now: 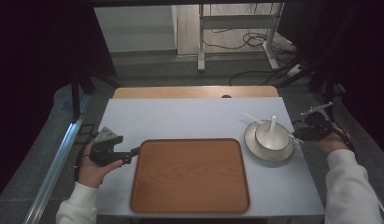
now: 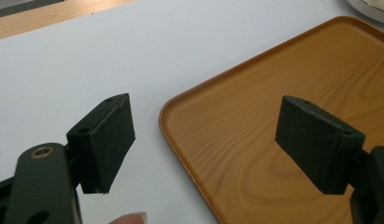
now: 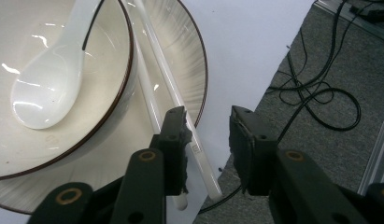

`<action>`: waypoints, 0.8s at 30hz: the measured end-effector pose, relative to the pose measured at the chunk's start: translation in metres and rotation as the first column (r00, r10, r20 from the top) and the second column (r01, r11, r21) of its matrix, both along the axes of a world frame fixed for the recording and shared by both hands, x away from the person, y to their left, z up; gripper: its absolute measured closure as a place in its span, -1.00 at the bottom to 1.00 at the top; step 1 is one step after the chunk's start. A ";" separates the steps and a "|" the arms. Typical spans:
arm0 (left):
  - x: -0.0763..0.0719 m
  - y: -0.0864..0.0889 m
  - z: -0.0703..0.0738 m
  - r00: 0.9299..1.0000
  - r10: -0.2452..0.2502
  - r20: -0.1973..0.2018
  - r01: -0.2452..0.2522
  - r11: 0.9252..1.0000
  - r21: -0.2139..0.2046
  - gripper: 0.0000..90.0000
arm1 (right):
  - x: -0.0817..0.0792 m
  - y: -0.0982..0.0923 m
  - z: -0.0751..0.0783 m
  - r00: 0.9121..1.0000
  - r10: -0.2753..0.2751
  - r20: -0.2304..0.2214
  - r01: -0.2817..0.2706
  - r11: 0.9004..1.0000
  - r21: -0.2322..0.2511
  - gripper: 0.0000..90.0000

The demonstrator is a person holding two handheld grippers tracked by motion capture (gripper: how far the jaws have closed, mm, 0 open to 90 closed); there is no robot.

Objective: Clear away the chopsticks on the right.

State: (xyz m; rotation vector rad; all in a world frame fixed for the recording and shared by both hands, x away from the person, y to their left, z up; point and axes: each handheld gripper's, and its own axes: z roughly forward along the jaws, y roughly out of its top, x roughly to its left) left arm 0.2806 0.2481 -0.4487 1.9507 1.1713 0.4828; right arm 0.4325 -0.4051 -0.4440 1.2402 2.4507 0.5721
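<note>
A brown wooden tray (image 1: 189,141) lies at the table's front centre with nothing on it. To its right a cream plate (image 1: 255,145) bears a bowl (image 1: 262,134) with a white spoon (image 1: 272,125) in it. White chopsticks (image 1: 252,118) rest across the plate beside the bowl. My left gripper (image 1: 132,155) stands open at the tray's left edge, its jaws (image 2: 206,121) on either side of the tray's corner (image 2: 273,93). My right gripper (image 1: 298,134) is at the plate's right rim. Its jaws (image 3: 208,116) stand apart, clear of the chopstick ends (image 3: 166,74) by the bowl (image 3: 63,140) and spoon (image 3: 49,88).
The white table top (image 1: 194,116) ends close to the right of the plate (image 3: 194,60), with cables (image 3: 320,93) on the grey floor below. A wooden strip (image 1: 194,91) borders the far side. A metal rail (image 1: 59,158) runs along the left, and a desk frame (image 1: 201,42) stands behind.
</note>
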 end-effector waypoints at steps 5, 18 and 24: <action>0.000 0.000 0.000 1.000 0.003 0.001 -0.003 1.000 -0.001 -0.56 | 0.003 0.004 -0.005 1.000 0.019 -0.011 -0.020 1.000 -0.020 0.43; 0.000 0.002 -0.001 1.000 0.005 -0.002 -0.005 1.000 0.001 -0.56 | 0.010 0.009 -0.009 0.998 0.044 -0.038 -0.045 0.998 -0.033 0.42; 0.000 0.002 0.000 1.000 0.007 0.000 -0.007 1.000 -0.002 -0.56 | 0.012 0.009 -0.011 0.998 0.044 -0.045 -0.046 0.998 -0.034 0.43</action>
